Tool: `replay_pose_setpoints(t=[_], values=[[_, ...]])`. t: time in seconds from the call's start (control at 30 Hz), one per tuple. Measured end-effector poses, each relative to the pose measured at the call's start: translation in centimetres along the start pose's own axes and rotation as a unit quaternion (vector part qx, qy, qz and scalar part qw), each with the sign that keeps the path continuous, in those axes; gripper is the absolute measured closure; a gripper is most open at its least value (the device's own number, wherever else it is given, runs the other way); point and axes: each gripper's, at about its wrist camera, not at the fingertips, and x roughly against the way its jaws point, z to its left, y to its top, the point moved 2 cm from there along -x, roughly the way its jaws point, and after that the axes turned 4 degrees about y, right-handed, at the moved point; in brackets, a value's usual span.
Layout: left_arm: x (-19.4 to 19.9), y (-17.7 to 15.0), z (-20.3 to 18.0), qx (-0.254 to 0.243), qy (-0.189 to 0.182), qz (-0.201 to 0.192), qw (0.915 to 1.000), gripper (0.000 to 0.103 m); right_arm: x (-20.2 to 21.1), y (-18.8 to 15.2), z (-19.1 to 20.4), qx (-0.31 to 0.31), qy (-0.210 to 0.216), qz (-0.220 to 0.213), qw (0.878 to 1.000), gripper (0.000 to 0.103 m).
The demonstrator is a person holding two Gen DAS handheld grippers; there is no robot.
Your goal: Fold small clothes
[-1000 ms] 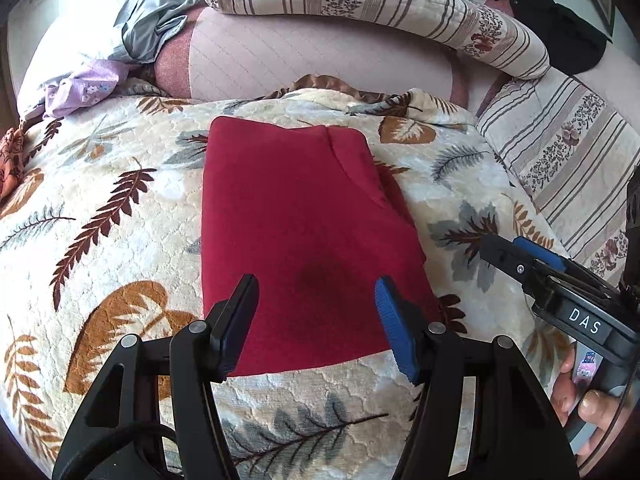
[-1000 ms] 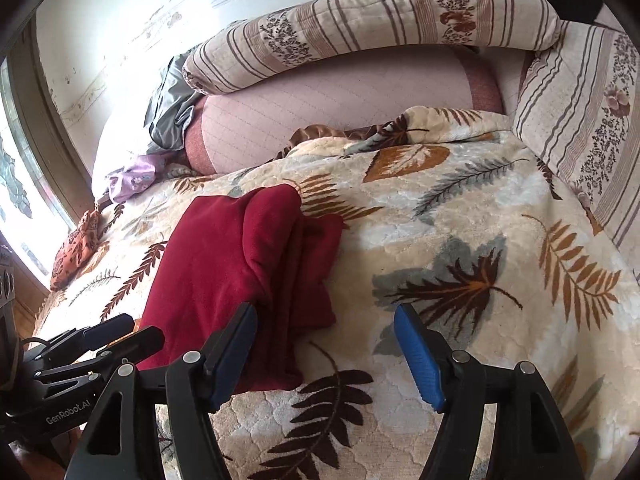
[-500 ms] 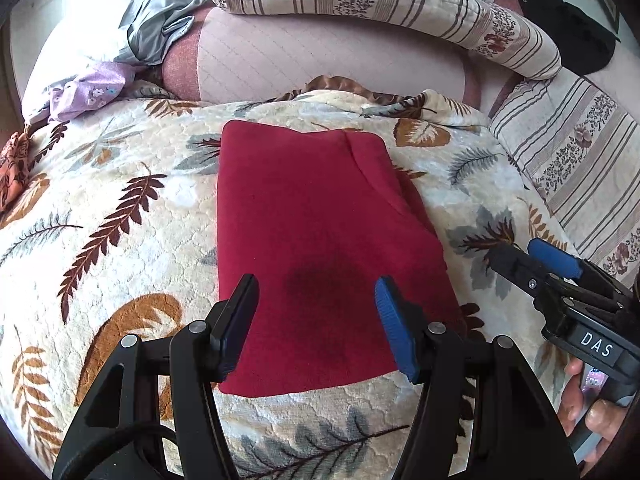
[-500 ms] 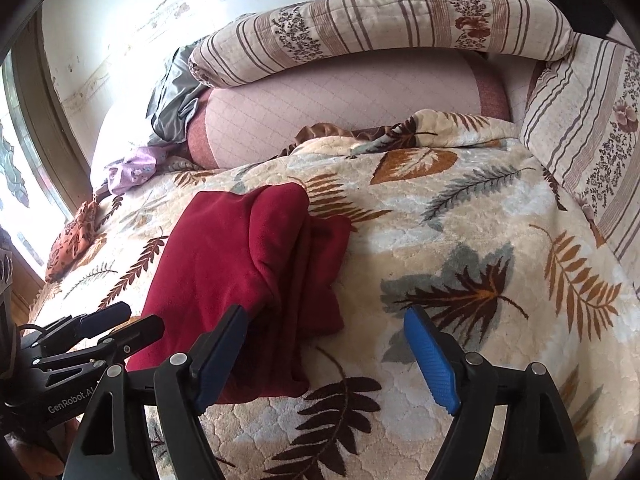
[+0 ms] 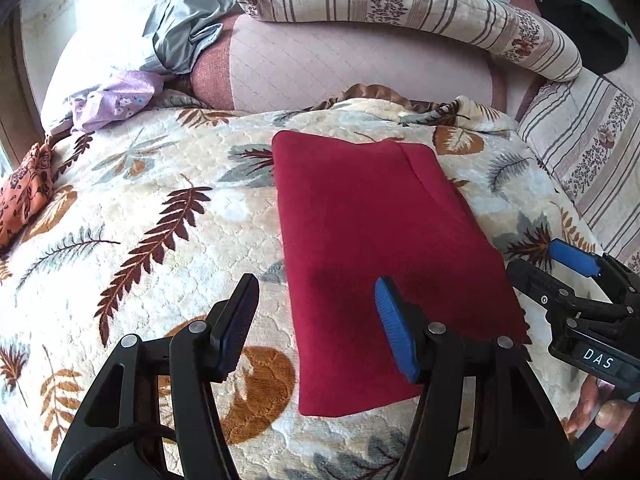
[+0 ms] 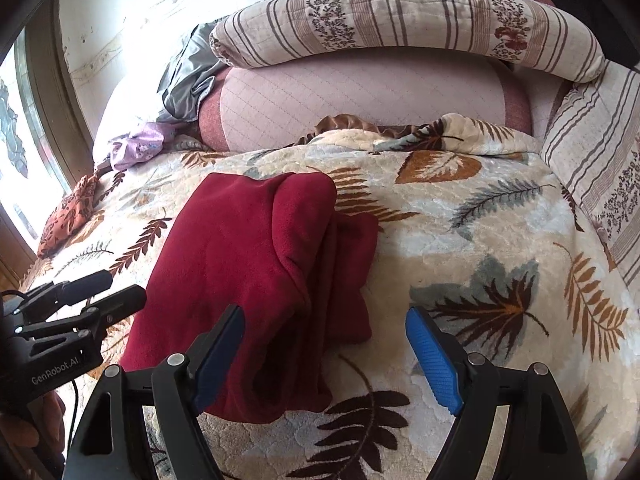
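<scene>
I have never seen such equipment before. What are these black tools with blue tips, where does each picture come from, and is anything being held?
No robot here: a person holds a hand tool in each hand, each with two fingers and a small camera looking along them. One picture comes from the left gripper, the other from the right gripper; each also shows the other tool at its edge. On the leaf-patterned blanket lies a folded red garment. Striped cushions lie behind. Both grippers are open and hold nothing; the right one's jaws have just been opening.

black garment cut off at frame edge, hand partly hidden
</scene>
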Motion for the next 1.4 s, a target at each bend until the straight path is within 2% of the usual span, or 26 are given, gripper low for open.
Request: replay_pose_setpoints(t=[0.13, 0.23, 0.33, 0.5, 0.73, 0.9, 1.0, 1.13, 1.23, 1.27, 1.3, 1.33, 1.4], values=[[0.2, 0.2, 1.8, 0.011, 0.003, -0.007, 0.9999, 0.043, -0.8, 0.4, 0.7, 0.012, -0.012, 0.002, 1.000, 0.023], [-0.2, 0.4, 2.7, 0.005, 0.020, -0.013, 0.9997, 0.043, -1.7, 1.6, 0.9, -0.005, 0.002, 0.010, 1.000, 0.023], [-1.1, 0.4, 3.6, 0.019, 0.020, -0.007, 0.9996, 0.043, -1.7, 2.9, 1.6, -0.021, 0.021, -0.008, 1.000, 0.023], [-2.2, 0.3, 4.3, 0.040, 0.014, 0.004, 0.9991, 0.043, -3.2, 4.1, 3.2, 0.014, 0.005, -0.007, 1.000, 0.023], [-3.4, 0.4, 3.6, 0.032, 0.012, 0.008, 0.9994, 0.043, -5.1, 3.6, 0.9, -0.029, 0.007, 0.010, 1.000, 0.023], [-3.9, 0.6, 3.9, 0.042, 0.008, 0.010, 0.9990, 0.043, -6.4, 3.5, 0.9, -0.020, 0.011, 0.019, 1.000, 0.023], [-4.1, 0.9, 3.9, 0.041, 0.010, 0.010, 0.9990, 0.043, -7.4, 3.5, 1.1, -0.020, 0.029, 0.026, 0.999, 0.023], [-4.4, 1.0, 3.9, 0.043, 0.012, 0.009, 0.9990, 0.043, -8.5, 3.9, 1.4, -0.010, 0.024, 0.032, 0.999, 0.023], [-4.8, 1.4, 3.8, 0.042, 0.015, 0.009, 0.9990, 0.043, -9.6, 4.8, 0.5, -0.034, 0.026, 0.035, 0.998, 0.023], [-4.8, 1.5, 3.7, 0.040, 0.016, 0.009, 0.9990, 0.043, -10.0, 5.1, 0.1, -0.047, 0.032, 0.038, 0.998, 0.025], [-4.9, 1.6, 3.7, 0.038, 0.016, 0.009, 0.9991, 0.043, -10.5, 5.4, -0.2, -0.058, 0.044, 0.041, 0.997, 0.038], [-5.0, 1.7, 3.7, 0.037, 0.014, 0.010, 0.9992, 0.043, -11.0, 5.6, -0.3, -0.063, 0.057, 0.047, 0.995, 0.059], [-5.1, 2.0, 3.8, 0.040, 0.011, 0.012, 0.9991, 0.043, -11.6, 6.0, -0.2, -0.052, 0.048, 0.053, 0.996, 0.071]])
